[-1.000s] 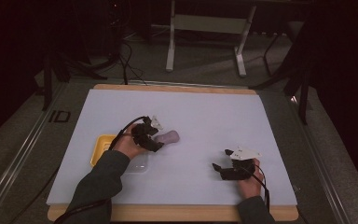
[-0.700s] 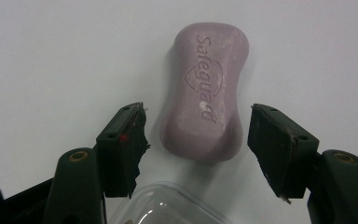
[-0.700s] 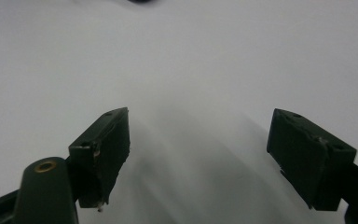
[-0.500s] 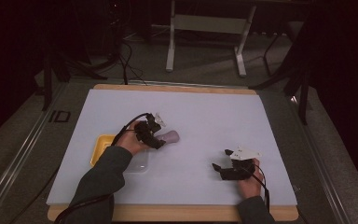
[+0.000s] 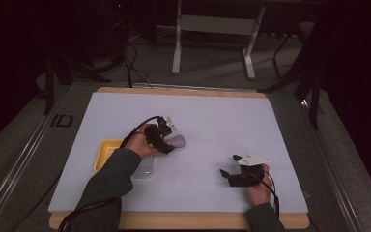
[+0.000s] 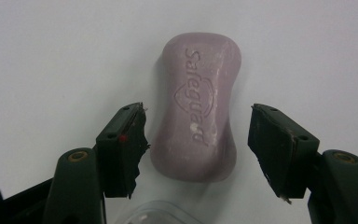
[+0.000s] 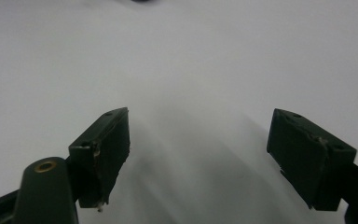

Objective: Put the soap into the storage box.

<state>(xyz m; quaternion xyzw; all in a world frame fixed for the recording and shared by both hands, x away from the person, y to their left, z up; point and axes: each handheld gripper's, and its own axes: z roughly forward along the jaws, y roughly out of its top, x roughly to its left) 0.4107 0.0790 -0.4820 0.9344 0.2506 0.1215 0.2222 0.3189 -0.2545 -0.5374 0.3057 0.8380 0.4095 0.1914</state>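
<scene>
A lilac bar of soap [image 6: 196, 105] stamped "Safeguard" lies flat on the white table; in the high view the soap [image 5: 178, 141] sits near the middle. My left gripper [image 6: 198, 144] is open, its jaws standing on either side of the bar's near end without touching it; from above, the left gripper [image 5: 166, 146] is at the soap's left edge. My right gripper [image 7: 198, 151] is open over bare white surface, and the right gripper [image 5: 228, 173] rests at the front right of the table.
A yellow dish [image 5: 107, 153] lies left of the left hand, with a clear plastic lid [image 5: 146, 168] beside it; the lid's rim [image 6: 168, 213] shows below the soap. The white mat [image 5: 212, 116] lies on a wooden board. Dark stands and cables stand beyond the far edge.
The left hand and gripper have shifted slightly forward and right, closer around the soap. The right gripper has stayed put.
</scene>
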